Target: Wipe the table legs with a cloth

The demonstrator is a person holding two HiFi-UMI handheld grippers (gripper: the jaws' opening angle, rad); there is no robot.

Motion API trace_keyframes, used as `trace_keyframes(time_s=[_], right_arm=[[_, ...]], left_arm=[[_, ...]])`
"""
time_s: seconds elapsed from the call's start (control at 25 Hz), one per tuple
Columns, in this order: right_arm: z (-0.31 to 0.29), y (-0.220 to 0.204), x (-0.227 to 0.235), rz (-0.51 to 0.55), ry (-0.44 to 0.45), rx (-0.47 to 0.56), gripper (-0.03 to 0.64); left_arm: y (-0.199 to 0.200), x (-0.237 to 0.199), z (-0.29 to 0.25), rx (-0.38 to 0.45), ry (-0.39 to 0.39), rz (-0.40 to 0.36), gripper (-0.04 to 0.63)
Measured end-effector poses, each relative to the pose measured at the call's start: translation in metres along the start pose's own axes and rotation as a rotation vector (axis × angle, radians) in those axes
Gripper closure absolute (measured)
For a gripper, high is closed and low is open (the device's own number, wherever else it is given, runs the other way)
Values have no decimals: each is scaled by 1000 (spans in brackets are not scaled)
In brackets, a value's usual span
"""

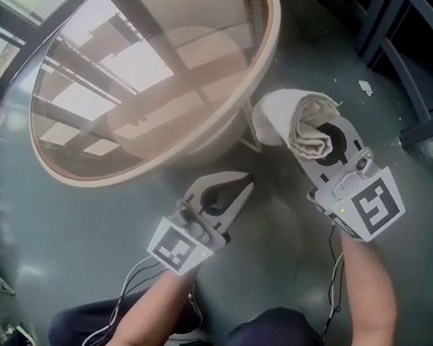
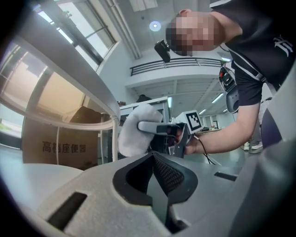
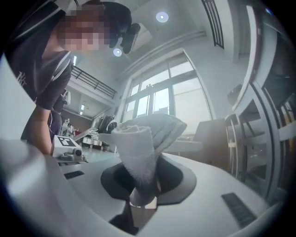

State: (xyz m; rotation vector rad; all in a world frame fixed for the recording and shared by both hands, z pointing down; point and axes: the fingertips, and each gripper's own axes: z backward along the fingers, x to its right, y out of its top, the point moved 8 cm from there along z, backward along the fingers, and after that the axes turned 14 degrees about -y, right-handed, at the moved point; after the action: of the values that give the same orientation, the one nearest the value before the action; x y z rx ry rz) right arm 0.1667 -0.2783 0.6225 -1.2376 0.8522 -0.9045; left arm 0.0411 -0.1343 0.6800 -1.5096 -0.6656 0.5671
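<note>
Right gripper (image 1: 324, 141) pinches the rolled cloth (image 1: 283, 118); left gripper (image 1: 231, 185) is pressed together and empty. I'd press the cloth flat on the table leg (image 2: 114, 139) under the tabletop (image 1: 261, 61) rim and stroke lengthwise.

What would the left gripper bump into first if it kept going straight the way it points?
Most likely the cloth pinched in the right gripper: it sits dead ahead of the left gripper in its own view. The white table leg stands just beside that line. Depth is unclear.
</note>
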Motion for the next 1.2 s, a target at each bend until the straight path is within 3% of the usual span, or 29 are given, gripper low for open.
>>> trace_keyframes(time_s=[0.12,0.32,0.8,1.2], right_arm=[[-18,15,-10,57,28,21,542],[-24,4,-9,49,21,40,543],[-23,-100,-6,-50,-9,-69,542],[-24,-194,-7,-93,-67,-250,543]], left_arm=[[-1,1,0,11,8,-17,589],[-12,6,6,-14,12,-6,589],[-52,3,15,-59,5,53,589],[-70,-4,26,-83,5,73,589]])
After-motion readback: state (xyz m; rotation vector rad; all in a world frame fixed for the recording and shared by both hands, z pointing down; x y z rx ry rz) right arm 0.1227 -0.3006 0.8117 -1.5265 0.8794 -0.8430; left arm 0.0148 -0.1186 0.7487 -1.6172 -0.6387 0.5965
